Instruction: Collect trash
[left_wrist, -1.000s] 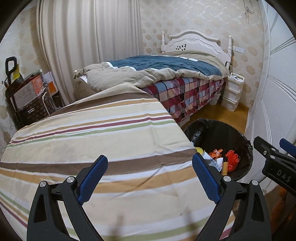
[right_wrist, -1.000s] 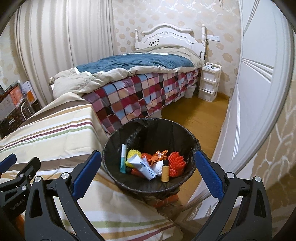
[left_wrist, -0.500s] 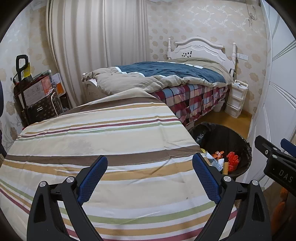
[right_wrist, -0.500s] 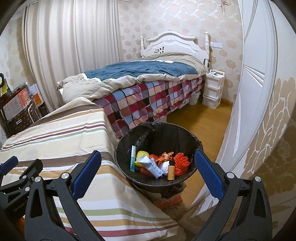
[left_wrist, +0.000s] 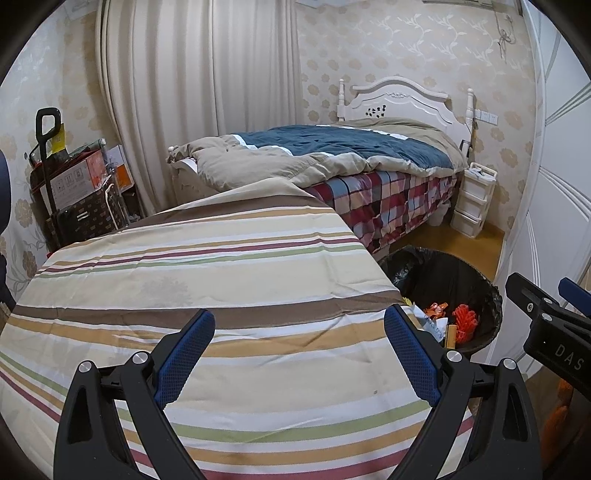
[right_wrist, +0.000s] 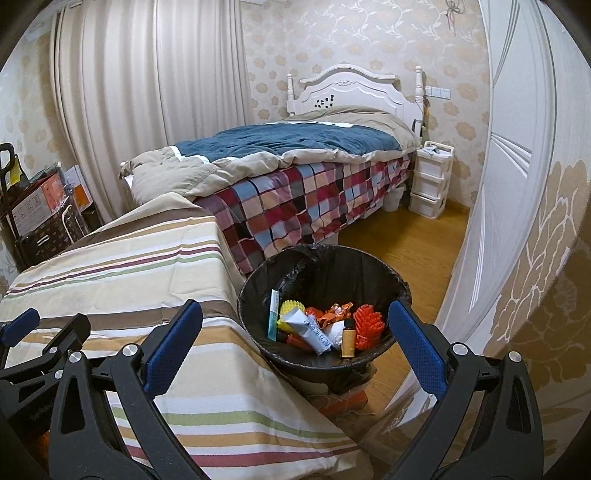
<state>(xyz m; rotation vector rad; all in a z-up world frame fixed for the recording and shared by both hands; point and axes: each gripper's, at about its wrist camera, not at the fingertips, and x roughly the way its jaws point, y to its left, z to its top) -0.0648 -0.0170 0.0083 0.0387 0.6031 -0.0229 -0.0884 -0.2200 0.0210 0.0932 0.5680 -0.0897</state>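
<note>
Both the left gripper (left_wrist: 299, 347) and the right gripper (right_wrist: 291, 336) are held spread wide, with nothing grasped. The trash (right_wrist: 321, 326) lies in the bin (right_wrist: 400, 291) beside the cloth (left_wrist: 207, 273), on which none is seen. Collection is judged done; the grippers are best drawn clear without knocking the bin.

- Left wrist view: looks forward and slightly down between its own spread jaws, close above the striped counter (left_wrist: 229, 280), toward the bed (left_wrist: 332, 162).
- Right wrist view: set further right, close above the black bin (right_wrist: 325, 291), facing the same bed.
- Shared: counter, bin, bed, curtain (left_wrist: 207, 74); each view catches the other gripper at its edge.
</note>
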